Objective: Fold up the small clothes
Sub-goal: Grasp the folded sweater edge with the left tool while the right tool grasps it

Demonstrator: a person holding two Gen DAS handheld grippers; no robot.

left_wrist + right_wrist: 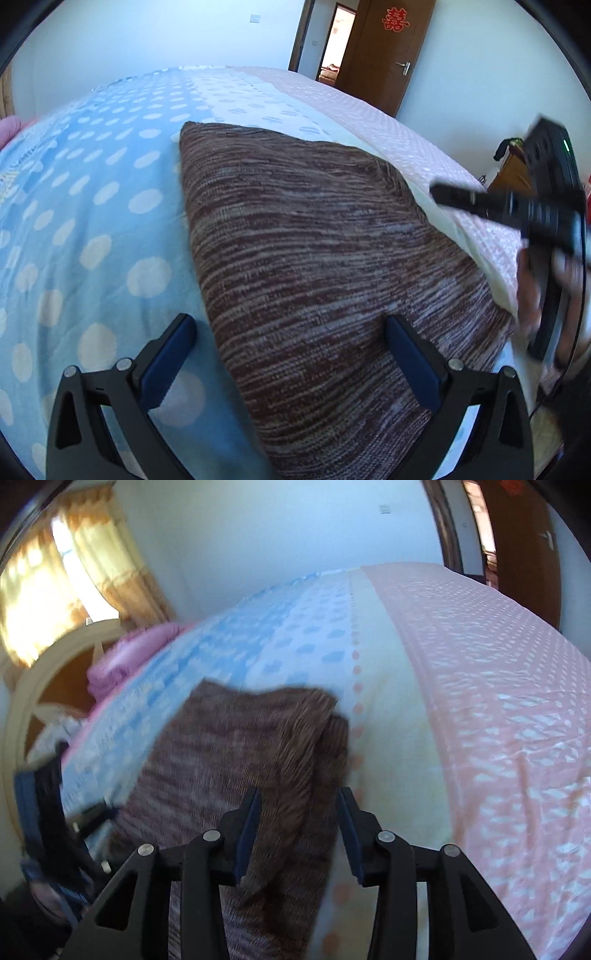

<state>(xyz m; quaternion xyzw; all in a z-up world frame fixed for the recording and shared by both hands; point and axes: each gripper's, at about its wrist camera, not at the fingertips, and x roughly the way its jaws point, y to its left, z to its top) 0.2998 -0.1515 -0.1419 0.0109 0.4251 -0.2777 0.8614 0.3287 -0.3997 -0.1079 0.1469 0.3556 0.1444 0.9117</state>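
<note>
A brown striped knit garment lies flat on the bed, its long left edge straight. My left gripper hovers over its near end, open wide; the left pad is over the sheet and the right pad over the cloth. My right gripper shows blurred at the right, over the bed's pink side, with a hand behind it. In the right wrist view the garment has a raised fold running toward my right gripper, whose jaws stand apart with cloth below and between them, not pinched. The left gripper is a blur at the far left.
The bed sheet is blue with pale dots, turning cream and then pink to the right. A pink pillow and a cream headboard lie at the far end under orange curtains. A brown door stands open beyond the bed.
</note>
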